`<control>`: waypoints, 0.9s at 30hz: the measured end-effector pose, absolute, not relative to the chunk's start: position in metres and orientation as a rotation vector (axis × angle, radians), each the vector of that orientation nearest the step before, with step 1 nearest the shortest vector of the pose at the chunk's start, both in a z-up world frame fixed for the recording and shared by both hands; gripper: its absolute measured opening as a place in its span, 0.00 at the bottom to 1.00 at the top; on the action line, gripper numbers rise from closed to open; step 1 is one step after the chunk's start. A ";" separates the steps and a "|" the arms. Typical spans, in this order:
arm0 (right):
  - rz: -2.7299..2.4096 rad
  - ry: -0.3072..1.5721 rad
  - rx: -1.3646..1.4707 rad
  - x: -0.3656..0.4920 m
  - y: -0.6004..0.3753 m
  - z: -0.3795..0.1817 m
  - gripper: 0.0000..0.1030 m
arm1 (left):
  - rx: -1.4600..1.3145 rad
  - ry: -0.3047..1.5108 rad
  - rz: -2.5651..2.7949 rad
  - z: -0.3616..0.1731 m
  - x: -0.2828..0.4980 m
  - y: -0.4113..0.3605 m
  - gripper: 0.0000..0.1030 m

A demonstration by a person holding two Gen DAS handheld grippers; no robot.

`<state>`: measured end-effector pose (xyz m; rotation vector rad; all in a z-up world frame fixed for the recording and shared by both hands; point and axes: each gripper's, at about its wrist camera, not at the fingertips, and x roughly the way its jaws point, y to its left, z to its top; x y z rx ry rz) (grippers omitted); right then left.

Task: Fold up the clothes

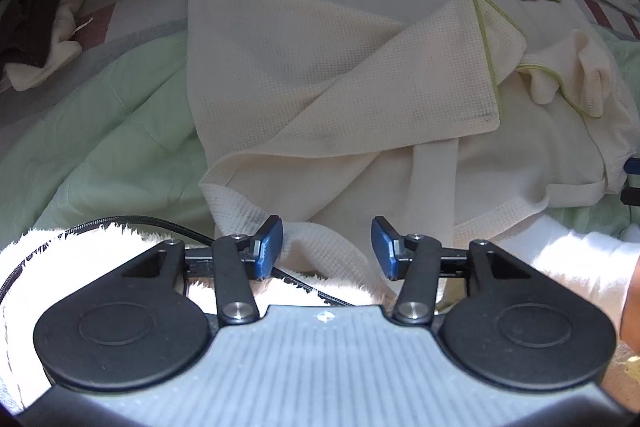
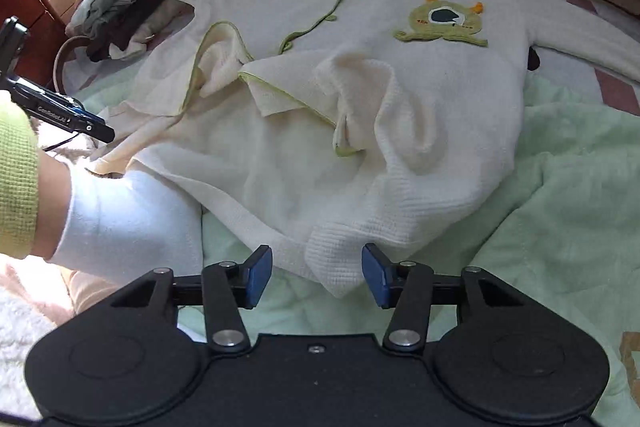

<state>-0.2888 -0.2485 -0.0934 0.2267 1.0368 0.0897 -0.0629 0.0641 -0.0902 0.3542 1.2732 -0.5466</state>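
1. The left gripper (image 1: 327,247) is built of black linkage arms over two round black housings, with a ribbed grey plate (image 1: 324,359) between them.
2. Its fingers (image 1: 269,245) are capped with blue pads.
3. Silver screws (image 1: 237,308) are set at the pivots of the arms.
4. A black braided cable (image 1: 132,219) is seen behind the left finger.
5. The right gripper (image 2: 317,275) has the same black arms, blue pads and silver screws, but a plain black plate (image 2: 316,379).
6. A white sleeve (image 2: 120,215) with a light green ribbed cuff (image 2: 16,183) is worn.
7. White lettering is printed on the left gripper's side, seen from the right wrist.
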 end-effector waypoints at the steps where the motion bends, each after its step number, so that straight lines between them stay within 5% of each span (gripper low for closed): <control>1: 0.067 1.040 0.193 -0.284 -0.244 -0.096 0.57 | 0.348 1.274 -0.535 -0.091 -0.063 0.063 0.48; 3: 0.034 1.056 0.108 -0.276 -0.240 -0.101 0.57 | 0.328 1.281 -0.530 -0.094 -0.062 0.063 0.49; 5: 0.012 1.063 0.037 -0.273 -0.237 -0.107 0.44 | 0.331 1.279 -0.537 -0.098 -0.061 0.064 0.43; 6: 0.004 1.061 0.015 -0.274 -0.239 -0.106 0.01 | 0.339 1.277 -0.535 -0.099 -0.062 0.064 0.26; 7: 0.000 1.054 0.005 -0.278 -0.242 -0.102 0.03 | 0.350 1.276 -0.530 -0.099 -0.063 0.063 0.11; 8: -0.005 1.041 0.032 -0.284 -0.250 -0.094 0.03 | 0.357 1.273 -0.529 -0.099 -0.064 0.064 0.08; 15: -0.214 0.988 0.126 -0.325 -0.299 -0.041 0.03 | 0.357 1.260 -0.478 -0.091 -0.065 0.069 0.11; 27: -0.245 1.061 0.165 -0.322 -0.293 -0.078 0.04 | 0.412 1.306 -0.432 -0.107 -0.062 0.047 0.53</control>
